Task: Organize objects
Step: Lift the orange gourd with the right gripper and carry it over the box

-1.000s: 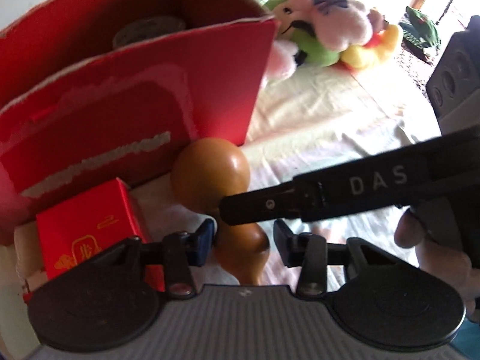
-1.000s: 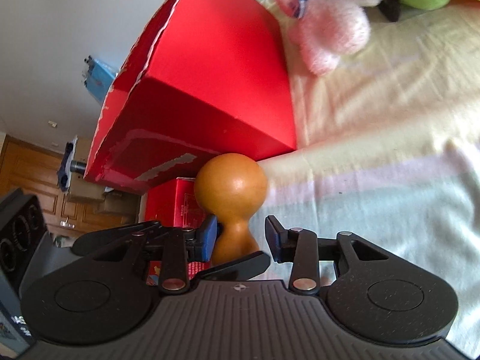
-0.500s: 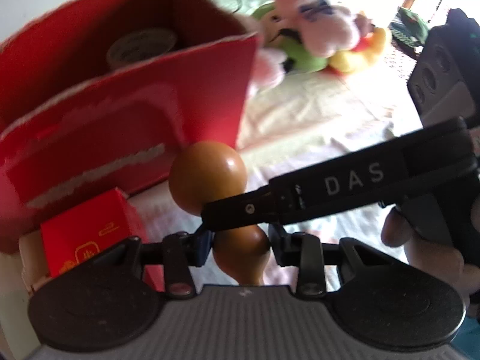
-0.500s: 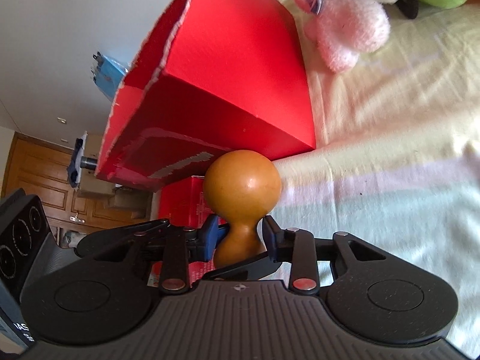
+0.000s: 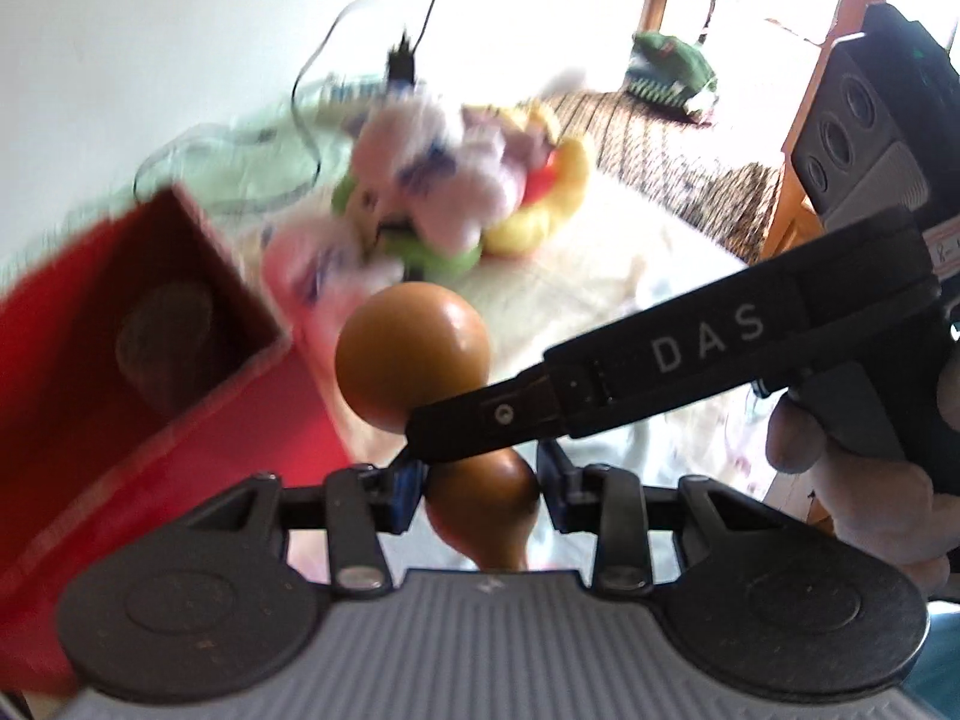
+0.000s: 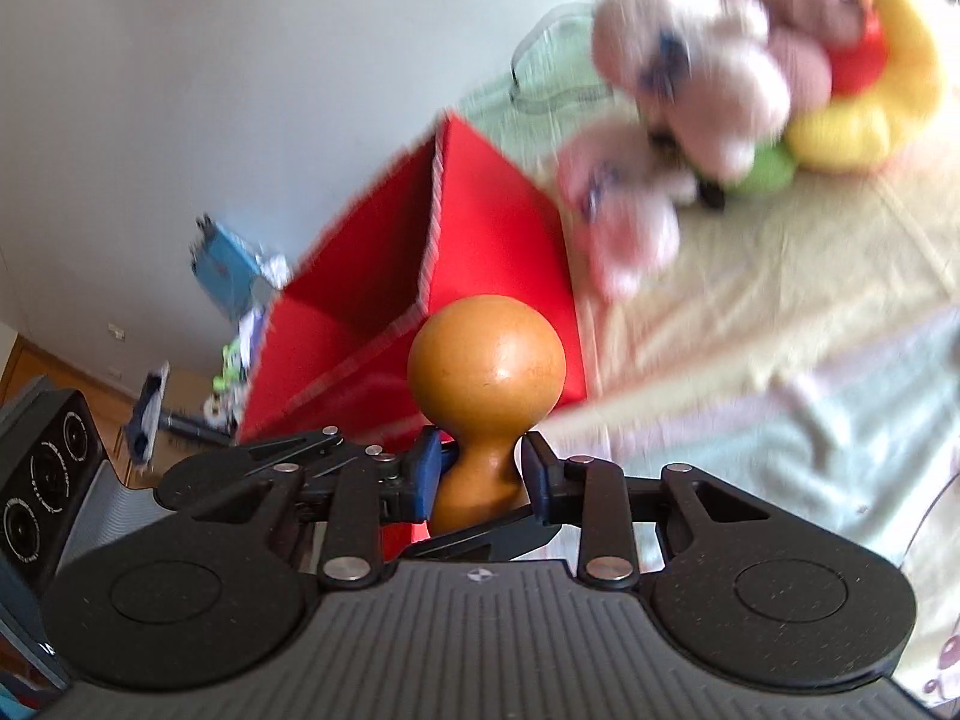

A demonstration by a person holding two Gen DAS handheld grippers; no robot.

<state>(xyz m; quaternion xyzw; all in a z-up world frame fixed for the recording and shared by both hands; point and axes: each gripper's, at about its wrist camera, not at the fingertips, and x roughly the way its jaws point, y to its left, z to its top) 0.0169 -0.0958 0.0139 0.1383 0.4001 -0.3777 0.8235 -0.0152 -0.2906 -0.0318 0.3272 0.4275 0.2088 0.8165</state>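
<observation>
I have the wooden gourd [image 6: 485,372] lifted clear of the bed [image 6: 780,324], my right tongs [image 6: 477,474] clenched on its narrow waist, round bulb pointing away from me. My left tongs [image 5: 477,495] sit around the lower bulb; I cannot tell whether they press on it or stand just off it. I judge the step in hand is carrying the gourd to the open red box [image 5: 198,324], which lies to the left and a little farther off, with a roll of tape [image 5: 165,330] already inside. Next I need to bring the gourd over the box mouth and let go. The pile of plush toys [image 6: 720,90] beyond the box stands clear of the path.
</observation>
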